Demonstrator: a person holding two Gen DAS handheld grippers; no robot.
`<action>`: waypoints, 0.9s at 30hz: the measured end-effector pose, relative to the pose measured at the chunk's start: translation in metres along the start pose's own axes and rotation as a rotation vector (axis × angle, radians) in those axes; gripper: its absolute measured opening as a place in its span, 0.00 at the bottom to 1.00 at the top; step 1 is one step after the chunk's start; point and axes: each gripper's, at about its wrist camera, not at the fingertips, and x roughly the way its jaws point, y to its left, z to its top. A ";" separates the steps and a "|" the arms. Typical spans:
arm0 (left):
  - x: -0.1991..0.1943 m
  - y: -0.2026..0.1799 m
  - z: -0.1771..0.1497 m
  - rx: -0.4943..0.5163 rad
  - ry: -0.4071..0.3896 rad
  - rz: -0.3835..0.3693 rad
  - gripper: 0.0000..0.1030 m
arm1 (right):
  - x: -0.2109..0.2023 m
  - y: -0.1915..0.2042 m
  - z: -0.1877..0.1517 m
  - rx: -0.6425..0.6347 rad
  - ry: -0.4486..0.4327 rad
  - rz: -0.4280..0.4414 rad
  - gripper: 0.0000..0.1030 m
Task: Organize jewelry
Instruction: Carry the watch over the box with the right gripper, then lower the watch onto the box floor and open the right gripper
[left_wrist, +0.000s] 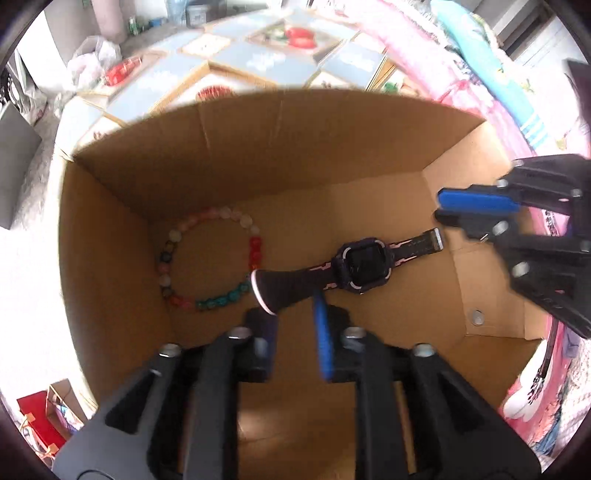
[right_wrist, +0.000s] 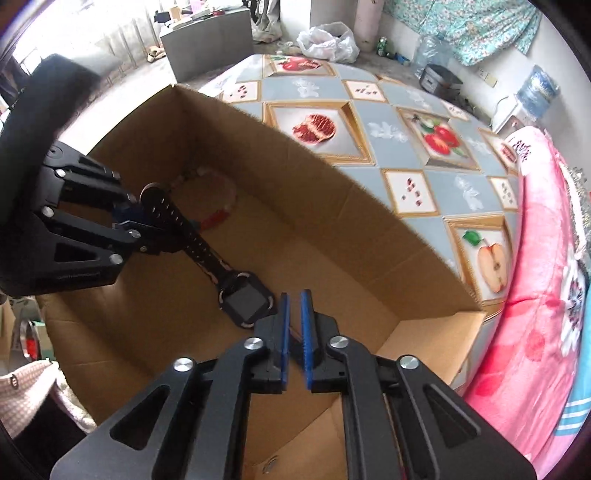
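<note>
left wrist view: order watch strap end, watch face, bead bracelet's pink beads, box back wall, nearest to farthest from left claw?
From the left claw:
1. Watch strap end, between its fingers.
2. Watch face, right of centre.
3. Pink beads, bracelet's far left arc.
4. Box back wall, behind everything.

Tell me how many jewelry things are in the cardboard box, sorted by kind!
Watches: 1, the black and pink watch, lying across the floor of the cardboard box.
Bead bracelets: 1, the colourful bead bracelet, lying flat near the box's corner.
Total: 2
</note>
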 end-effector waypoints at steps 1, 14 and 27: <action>-0.006 0.000 -0.001 0.006 -0.023 0.006 0.32 | 0.001 0.001 -0.001 -0.002 0.004 0.006 0.23; -0.102 0.000 -0.062 0.063 -0.399 0.079 0.46 | 0.046 0.056 0.019 -0.166 0.117 -0.021 0.51; -0.107 0.008 -0.129 0.070 -0.506 0.144 0.47 | 0.077 0.067 0.026 -0.210 0.162 -0.066 0.38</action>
